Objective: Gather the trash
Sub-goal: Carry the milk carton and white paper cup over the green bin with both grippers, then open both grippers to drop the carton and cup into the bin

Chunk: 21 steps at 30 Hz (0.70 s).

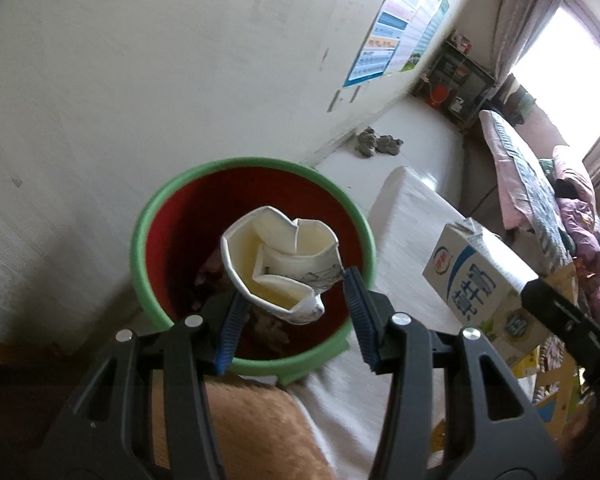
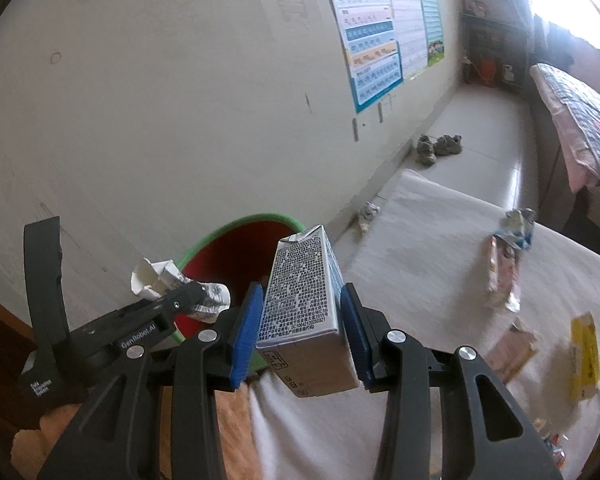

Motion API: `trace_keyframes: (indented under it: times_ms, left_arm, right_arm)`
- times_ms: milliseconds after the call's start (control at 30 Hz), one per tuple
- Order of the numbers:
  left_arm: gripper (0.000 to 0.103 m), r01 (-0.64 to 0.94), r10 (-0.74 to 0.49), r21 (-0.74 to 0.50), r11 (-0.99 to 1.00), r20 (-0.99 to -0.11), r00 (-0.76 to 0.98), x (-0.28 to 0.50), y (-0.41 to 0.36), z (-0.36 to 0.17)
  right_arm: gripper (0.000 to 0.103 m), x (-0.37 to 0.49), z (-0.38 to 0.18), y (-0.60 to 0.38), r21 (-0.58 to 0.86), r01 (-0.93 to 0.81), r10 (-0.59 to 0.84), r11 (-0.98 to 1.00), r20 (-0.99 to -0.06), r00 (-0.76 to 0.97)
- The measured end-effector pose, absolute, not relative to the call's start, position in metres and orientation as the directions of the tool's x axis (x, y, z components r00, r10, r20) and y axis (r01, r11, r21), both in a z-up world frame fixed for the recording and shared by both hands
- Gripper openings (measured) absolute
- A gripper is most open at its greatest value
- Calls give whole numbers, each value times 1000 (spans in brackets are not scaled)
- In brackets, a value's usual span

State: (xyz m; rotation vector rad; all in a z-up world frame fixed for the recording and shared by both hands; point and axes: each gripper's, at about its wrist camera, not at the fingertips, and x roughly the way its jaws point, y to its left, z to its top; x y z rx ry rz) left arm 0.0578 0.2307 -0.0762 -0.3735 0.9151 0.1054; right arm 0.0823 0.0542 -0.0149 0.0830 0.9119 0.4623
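Blue ribbed fingers of the left gripper (image 1: 296,312) hold a crushed white paper cup (image 1: 278,264) at lower centre of the left wrist view, its mouth facing the camera, hanging over the red inside of a green-rimmed bin (image 1: 256,264). The right gripper (image 2: 300,332) clamps a milk carton (image 2: 304,312) between its blue fingers at lower centre of its view, pads pressed on both sides; fine print covers the near face, too small to read. On the carton in the left wrist view (image 1: 484,288) sits a blue and white label with Chinese characters. "GenRobot.AI" is printed on the left gripper's body at lower left of the right view. A white cloth (image 2: 420,248) covers the surface, with wrappers (image 2: 504,264) and a yellow packet (image 2: 586,356) at right. Wall posters (image 2: 388,28) hang upper right; a bed (image 2: 580,112) stands far right.
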Motion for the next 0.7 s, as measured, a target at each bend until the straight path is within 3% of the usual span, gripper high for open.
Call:
trace_keyframes:
  times_ms: [700]
  left_arm:
    - [46,-279,-60,-263,924,-818,572,85,257,-98]
  right_arm:
    - [40,123,-44,93,299,-363,444,883,-785,432]
